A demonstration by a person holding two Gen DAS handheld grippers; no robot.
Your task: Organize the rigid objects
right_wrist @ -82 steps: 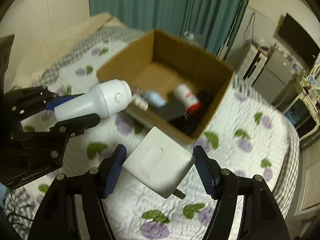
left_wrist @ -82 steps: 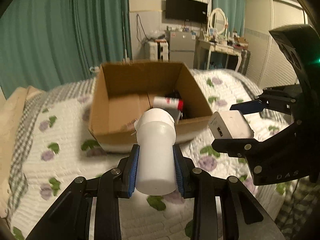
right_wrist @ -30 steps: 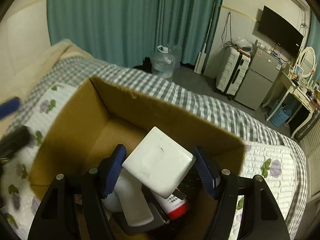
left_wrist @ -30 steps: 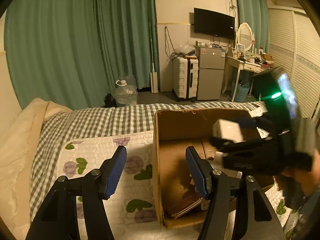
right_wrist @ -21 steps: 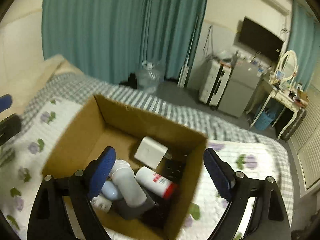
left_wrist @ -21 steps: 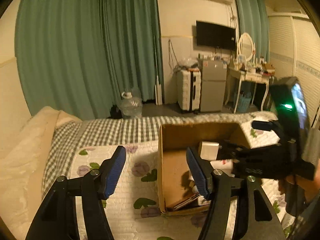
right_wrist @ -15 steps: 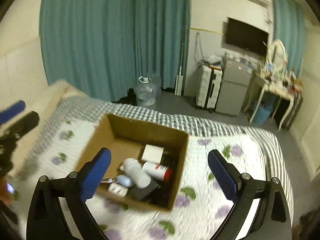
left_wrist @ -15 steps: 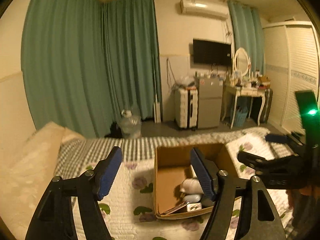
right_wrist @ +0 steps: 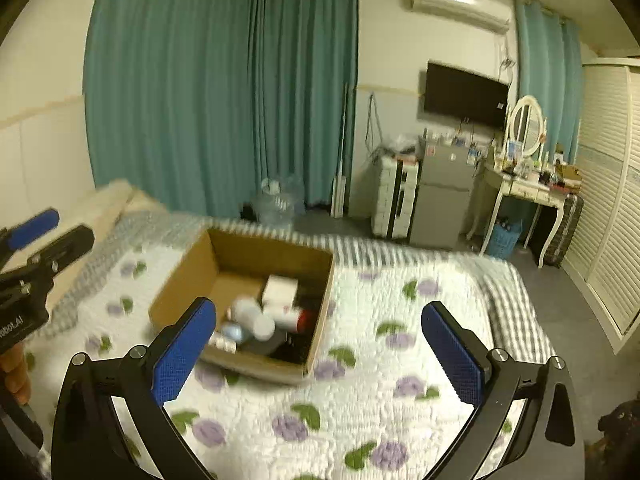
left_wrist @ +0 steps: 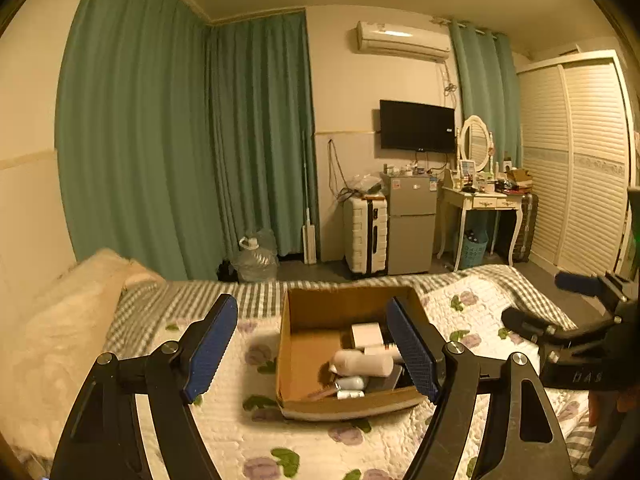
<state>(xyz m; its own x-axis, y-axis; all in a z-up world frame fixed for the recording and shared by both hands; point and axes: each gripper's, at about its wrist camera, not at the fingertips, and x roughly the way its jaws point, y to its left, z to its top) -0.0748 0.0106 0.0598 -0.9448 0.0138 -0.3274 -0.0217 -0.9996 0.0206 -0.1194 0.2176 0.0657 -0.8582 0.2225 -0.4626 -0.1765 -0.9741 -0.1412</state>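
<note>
Both claws stand wide and hold nothing: the left claw (left_wrist: 312,344) and the right claw (right_wrist: 320,350) are raised above the bed (right_wrist: 400,320), well clear of the cardboard box (right_wrist: 192,276) that sits on the floral quilt. The box lies ahead of and below each claw, framed between the blue pads (left_wrist: 210,342) in the left view and toward the left pad in the right view. Inside it rest a white square adapter (right_wrist: 280,290) near the back, a white bottle (left_wrist: 362,362) lying on its side, a red-capped tube (right_wrist: 296,318) and some smaller items that are too blurred to identify. No loose rigid item is visible on the quilt, so the sorting appears largely complete. In my judgement the contents are light, stiff plastic with smooth, somewhat slippery surfaces; the bottle is best taken across its body, the adapter across its flat faces. The box itself would flex if gripped by one wall.
</note>
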